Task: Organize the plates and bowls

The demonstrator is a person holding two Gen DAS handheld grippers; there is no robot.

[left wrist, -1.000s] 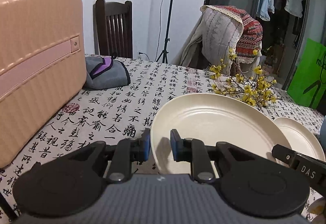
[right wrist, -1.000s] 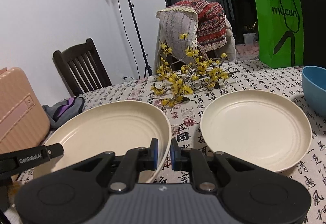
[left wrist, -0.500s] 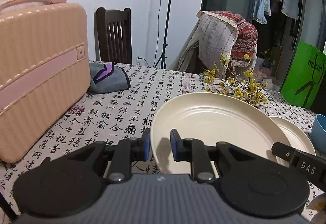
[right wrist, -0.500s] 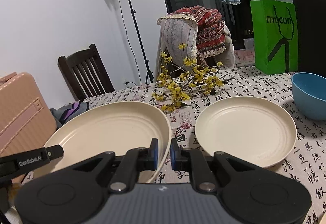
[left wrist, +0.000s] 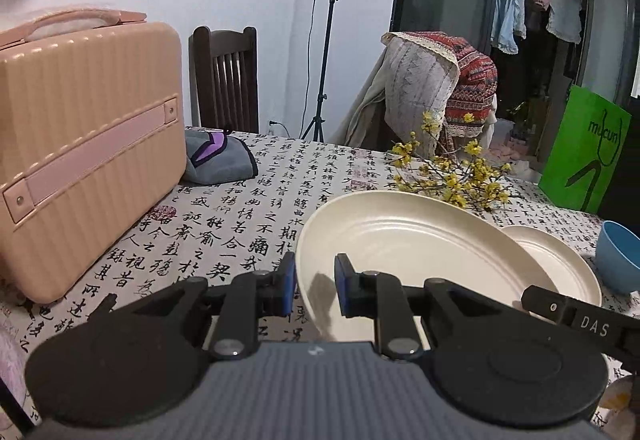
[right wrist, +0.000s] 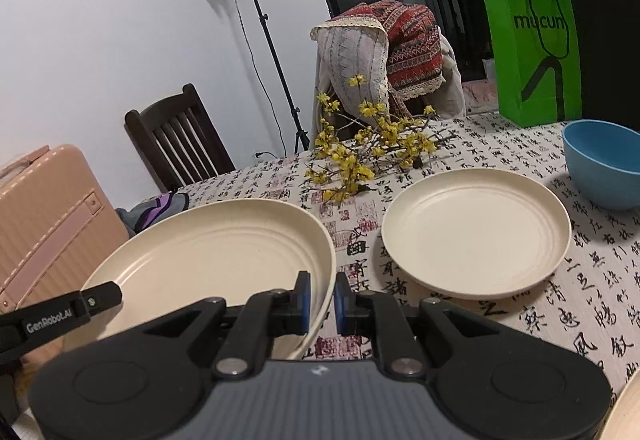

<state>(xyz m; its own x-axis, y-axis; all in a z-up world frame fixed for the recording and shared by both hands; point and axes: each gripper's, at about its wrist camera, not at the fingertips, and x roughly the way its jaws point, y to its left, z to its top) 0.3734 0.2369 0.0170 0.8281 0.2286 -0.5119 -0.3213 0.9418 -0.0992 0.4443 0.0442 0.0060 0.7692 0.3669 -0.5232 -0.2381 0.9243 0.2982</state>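
Cream-coloured and round, the large ribbed plate [left wrist: 404, 240] is being carried between both tongs above the surface [left wrist: 240, 207], which is lying under a white cloth printed with black calligraphy. The left tongs [left wrist: 315, 290] are clamping the plate's near-left rim, with one blue pad [left wrist: 289, 286] sitting outside the rim and the other inside it. The right tongs [right wrist: 319, 300] are clenching the opposite rim of the same plate [right wrist: 208, 260], with the rim edge passing through the narrow gap between their pads. Each tool's black finger is showing at the far side of the plate in the other tool's view.

To the right of the carried plate, a smaller cream round plate [right wrist: 476, 232] is resting flat on the cloth, apart from both tongs. A blue bowl [right wrist: 604, 163] is standing upright just beyond that smaller plate's right edge. A spray of yellow-flowered branches [right wrist: 360, 147] is lying behind the two plates. A pink ribbed hard case [left wrist: 80, 143] is standing at the left side.
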